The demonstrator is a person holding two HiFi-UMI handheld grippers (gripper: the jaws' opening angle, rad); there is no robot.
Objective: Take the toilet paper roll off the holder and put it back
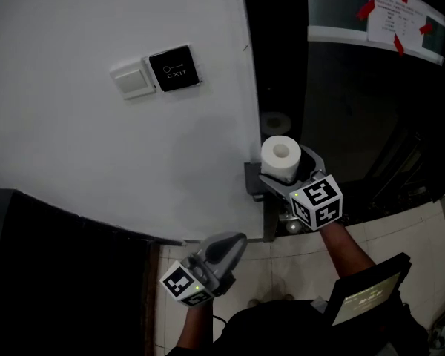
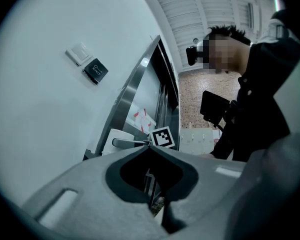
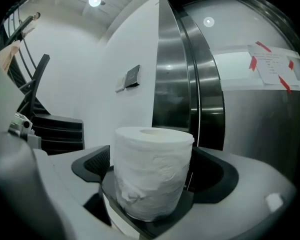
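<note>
A white toilet paper roll (image 1: 282, 158) stands upright on a dark holder (image 1: 252, 180) fixed at the corner of the white wall. My right gripper (image 1: 289, 170) reaches around it with a jaw on each side. In the right gripper view the roll (image 3: 152, 171) rests on the holder's tray (image 3: 140, 223); gaps show between it and both pads, so the right gripper (image 3: 152, 159) is open. My left gripper (image 1: 233, 242) hangs lower and to the left, shut and empty, its tips meeting in the left gripper view (image 2: 149, 145). That view also shows the roll (image 2: 111, 136) in the distance.
A black exit button (image 1: 175, 68) and a white switch (image 1: 133, 78) sit on the wall above left. Steel door frames (image 3: 180, 84) rise behind the roll, with a taped paper notice (image 1: 393, 13). A person holds a tablet (image 1: 367, 295) near my right arm.
</note>
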